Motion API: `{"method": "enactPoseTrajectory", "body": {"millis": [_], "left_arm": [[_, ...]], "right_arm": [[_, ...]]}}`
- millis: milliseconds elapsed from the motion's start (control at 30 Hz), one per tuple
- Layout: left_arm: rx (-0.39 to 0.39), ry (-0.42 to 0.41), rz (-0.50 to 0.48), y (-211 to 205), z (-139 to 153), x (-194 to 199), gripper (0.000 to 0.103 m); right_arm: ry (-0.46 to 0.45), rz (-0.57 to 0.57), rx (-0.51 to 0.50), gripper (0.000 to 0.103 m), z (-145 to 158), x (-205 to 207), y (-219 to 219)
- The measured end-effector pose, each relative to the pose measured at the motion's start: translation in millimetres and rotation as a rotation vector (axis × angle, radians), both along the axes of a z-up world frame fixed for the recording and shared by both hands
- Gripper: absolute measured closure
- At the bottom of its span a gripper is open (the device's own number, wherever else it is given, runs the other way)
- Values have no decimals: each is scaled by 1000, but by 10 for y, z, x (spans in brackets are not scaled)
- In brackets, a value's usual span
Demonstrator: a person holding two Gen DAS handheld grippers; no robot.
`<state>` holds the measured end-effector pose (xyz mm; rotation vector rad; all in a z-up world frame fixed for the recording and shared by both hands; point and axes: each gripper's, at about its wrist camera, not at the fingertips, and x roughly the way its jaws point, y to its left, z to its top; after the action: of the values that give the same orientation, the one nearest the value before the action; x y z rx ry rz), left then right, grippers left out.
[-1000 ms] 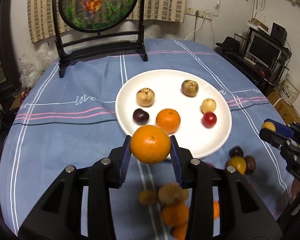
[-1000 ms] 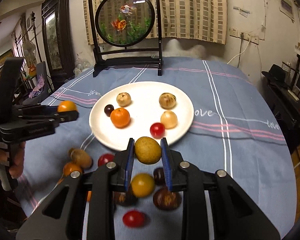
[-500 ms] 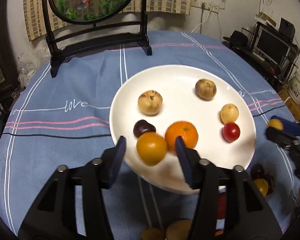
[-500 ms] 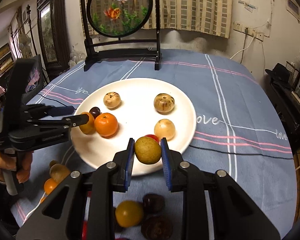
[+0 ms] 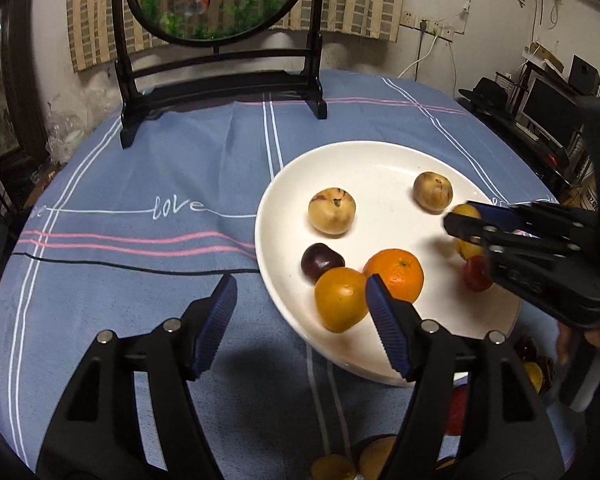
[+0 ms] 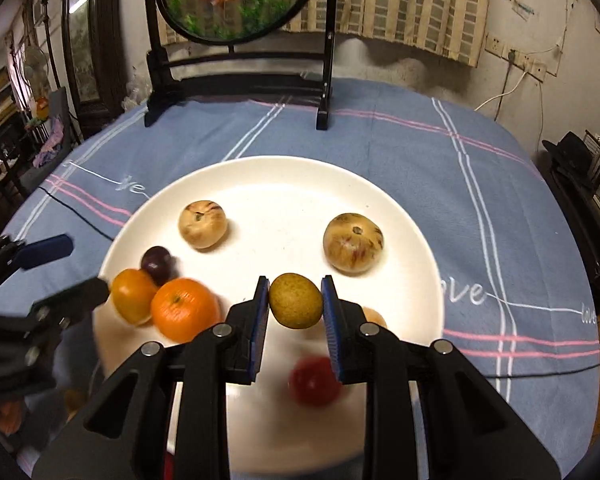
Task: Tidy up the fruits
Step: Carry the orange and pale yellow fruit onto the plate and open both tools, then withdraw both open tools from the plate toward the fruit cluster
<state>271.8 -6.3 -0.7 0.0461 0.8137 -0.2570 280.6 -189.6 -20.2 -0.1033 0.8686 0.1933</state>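
Observation:
A white plate (image 5: 380, 156) (image 6: 284, 172) holds several fruits. My left gripper (image 5: 300, 304) is open and empty at the plate's near-left rim. The orange-yellow fruit (image 5: 340, 298) (image 6: 132, 295) lies on the plate beside its right finger, next to a mandarin (image 5: 394, 270) (image 6: 184, 308) and a dark plum (image 5: 321, 261) (image 6: 156, 261). My right gripper (image 6: 295, 303) is shut on a yellow-green fruit (image 6: 295, 300) above the plate's middle; it shows in the left wrist view (image 5: 466, 218) too. Two tan fruits (image 5: 332, 216) (image 5: 433, 192), a red one (image 6: 314, 380) and a pale one also lie there.
A black stand with a round goldfish panel (image 5: 220, 76) (image 6: 240, 60) stands at the table's far side. Several loose fruits (image 5: 360, 464) lie on the blue cloth near me, below the plate. A black cable (image 5: 120, 264) crosses the cloth. Furniture stands right of the table.
My left gripper moved over the plate, opened and let go of the orange-yellow fruit, then drew back left. My right gripper carried the yellow-green fruit forward over the plate.

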Motion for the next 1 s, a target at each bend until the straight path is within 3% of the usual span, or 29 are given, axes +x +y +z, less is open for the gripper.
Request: {"method": "enactPoseTrajectory", "body": {"millis": [133, 367, 400, 433, 500, 700, 1000], "left_arm": [[-10, 6, 0, 19, 1, 7, 31], [-41, 21, 3, 59, 90, -72, 29], [-38, 13, 2, 59, 115, -113, 29], [-31, -1, 1, 63, 154, -188, 27], [-23, -18, 0, 64, 196, -307, 25], [-23, -21, 4, 133, 218, -725, 22], [-21, 2, -11, 175, 85, -1352, 17]], "right_arm": [[15, -35, -27, 73, -38, 70, 6], [-15, -104, 122, 70, 160, -383, -327], [-25, -118, 146, 63, 188, -526, -418], [-38, -134, 170, 48, 210, -660, -500], [-72, -172, 205, 40, 243, -917, -638], [-96, -180, 185, 40, 215, -1594, -762], [-92, -221, 282, 36, 25, -2233, -852]]}}
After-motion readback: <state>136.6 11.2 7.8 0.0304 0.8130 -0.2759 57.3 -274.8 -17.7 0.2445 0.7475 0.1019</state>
